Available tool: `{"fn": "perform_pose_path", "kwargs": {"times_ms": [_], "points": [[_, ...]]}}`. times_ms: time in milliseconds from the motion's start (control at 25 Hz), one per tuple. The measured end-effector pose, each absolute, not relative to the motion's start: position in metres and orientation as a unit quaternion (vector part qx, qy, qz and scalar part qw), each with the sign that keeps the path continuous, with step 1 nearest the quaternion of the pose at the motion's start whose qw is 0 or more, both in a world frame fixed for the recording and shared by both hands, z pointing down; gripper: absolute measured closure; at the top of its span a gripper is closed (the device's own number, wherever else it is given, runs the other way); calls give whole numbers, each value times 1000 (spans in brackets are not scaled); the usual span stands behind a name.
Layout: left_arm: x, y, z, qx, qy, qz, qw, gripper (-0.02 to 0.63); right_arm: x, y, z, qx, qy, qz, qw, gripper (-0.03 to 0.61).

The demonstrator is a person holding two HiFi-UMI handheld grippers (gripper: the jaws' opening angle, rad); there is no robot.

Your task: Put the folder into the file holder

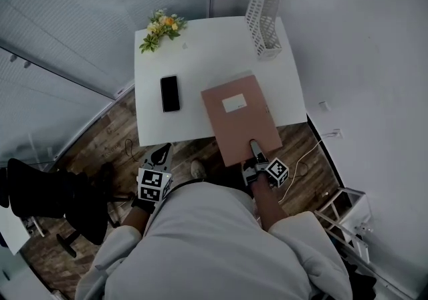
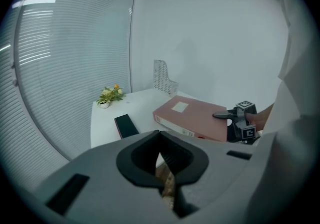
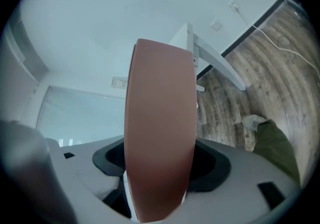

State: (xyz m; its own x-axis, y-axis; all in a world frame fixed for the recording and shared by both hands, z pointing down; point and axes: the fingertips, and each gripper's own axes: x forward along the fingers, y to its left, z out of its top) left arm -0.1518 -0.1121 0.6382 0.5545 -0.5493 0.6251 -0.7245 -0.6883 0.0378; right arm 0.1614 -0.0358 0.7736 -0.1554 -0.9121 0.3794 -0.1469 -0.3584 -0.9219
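Note:
The brown folder (image 1: 241,121) lies flat on the white table (image 1: 200,58), and its near end hangs well over the front edge. My right gripper (image 1: 256,150) is shut on that near end, one finger on top and one underneath. In the right gripper view the folder (image 3: 160,133) fills the gap between the jaws. The left gripper view shows the folder (image 2: 195,115) and the right gripper (image 2: 226,116) from the side. The white mesh file holder (image 1: 263,18) stands upright at the table's far right corner. My left gripper (image 1: 160,156) hangs shut and empty below the front left edge.
A black phone (image 1: 170,93) lies left of the folder, and a small pot of flowers (image 1: 160,30) sits at the far left corner. A black office chair (image 1: 47,198) stands on the wooden floor at the left. A white rack (image 1: 348,215) and a cable (image 1: 311,152) are at the right.

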Motion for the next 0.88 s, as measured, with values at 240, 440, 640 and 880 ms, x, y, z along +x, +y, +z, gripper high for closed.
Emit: {"fn": "perform_pose_path", "kwargs": {"times_ms": [240, 440, 640, 880], "points": [[-135, -125, 633, 877, -359, 282, 153, 606, 205, -35, 727, -602, 513, -560, 246, 261], [-123, -141, 625, 880, -366, 259, 159, 606, 251, -52, 679, -626, 557, -516, 179, 267], [-120, -149, 622, 878, -376, 243, 169, 606, 294, -77, 627, -634, 598, -480, 98, 272], [-122, -157, 623, 874, -389, 228, 183, 606, 342, -122, 548, -630, 642, -435, -31, 275]]}}
